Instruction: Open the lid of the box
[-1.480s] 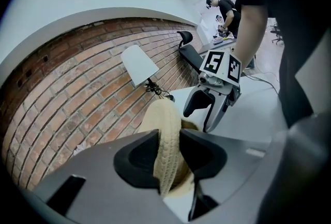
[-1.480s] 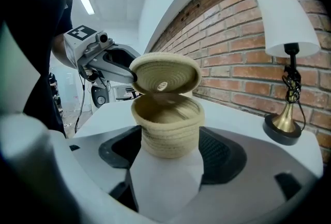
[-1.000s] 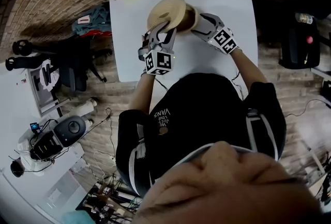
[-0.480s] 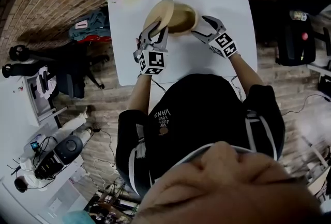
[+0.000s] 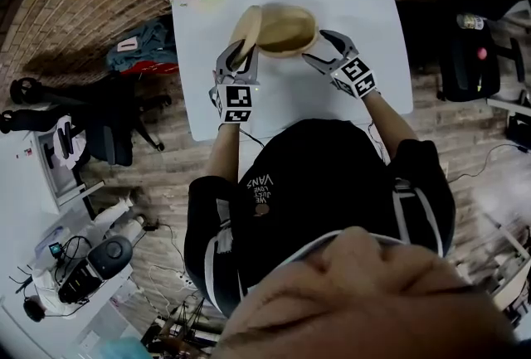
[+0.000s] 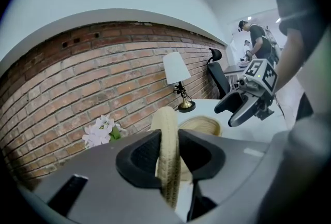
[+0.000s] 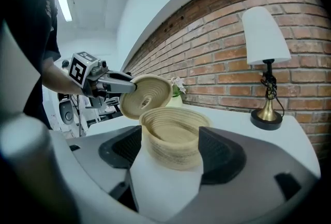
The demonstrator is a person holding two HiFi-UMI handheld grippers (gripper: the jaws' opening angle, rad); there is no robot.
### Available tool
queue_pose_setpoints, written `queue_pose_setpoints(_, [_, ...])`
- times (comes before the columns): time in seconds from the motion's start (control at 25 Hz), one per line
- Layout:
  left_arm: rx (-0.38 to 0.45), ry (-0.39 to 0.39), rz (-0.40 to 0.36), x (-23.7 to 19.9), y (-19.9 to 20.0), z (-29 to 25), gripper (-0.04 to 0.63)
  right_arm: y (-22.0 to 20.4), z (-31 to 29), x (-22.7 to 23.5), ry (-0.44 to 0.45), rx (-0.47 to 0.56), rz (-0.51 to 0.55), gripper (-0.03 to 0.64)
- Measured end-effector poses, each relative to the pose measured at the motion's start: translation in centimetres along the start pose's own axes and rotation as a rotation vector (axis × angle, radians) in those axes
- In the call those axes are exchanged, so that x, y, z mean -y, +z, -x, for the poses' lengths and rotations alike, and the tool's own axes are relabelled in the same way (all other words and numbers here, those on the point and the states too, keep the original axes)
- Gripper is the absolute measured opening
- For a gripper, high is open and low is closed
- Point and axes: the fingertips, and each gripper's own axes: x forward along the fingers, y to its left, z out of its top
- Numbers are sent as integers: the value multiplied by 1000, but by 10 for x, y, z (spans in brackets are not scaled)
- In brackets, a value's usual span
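Left claw (image 5: 242,55) is gripping the round woven lid (image 6: 168,140) on edge, upright between its jaws. Right claw (image 5: 314,49) is hanging open with its jaws wide. The uncovered box (image 7: 173,140) is sitting on the table (image 5: 365,9) just ahead of its tips.

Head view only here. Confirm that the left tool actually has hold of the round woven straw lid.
Observer: Confirmed. The left tool is clamped on the round woven straw lid, which it holds on edge.
Operator: Report the right tool.
Observer: The right tool is open, with the round woven straw basket just ahead between its jaws.
Operator: Say which way the lid faces.
Observer: One coiled flat face is turned toward the right tool.
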Motion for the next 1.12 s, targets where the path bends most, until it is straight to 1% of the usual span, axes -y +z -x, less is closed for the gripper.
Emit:
queue_pose_setpoints(0.48, [8, 18, 101, -15, -17, 26, 104, 5, 2, -21, -42, 15, -15, 316])
queue_pose_setpoints(0.76, [13, 8, 142, -17, -30, 39, 104, 3, 4, -32, -87, 9, -44, 316])
queue_pose_setpoints(1.12, [32, 2, 176, -20, -39, 58, 103, 3, 11, -47, -129, 35, -63, 316])
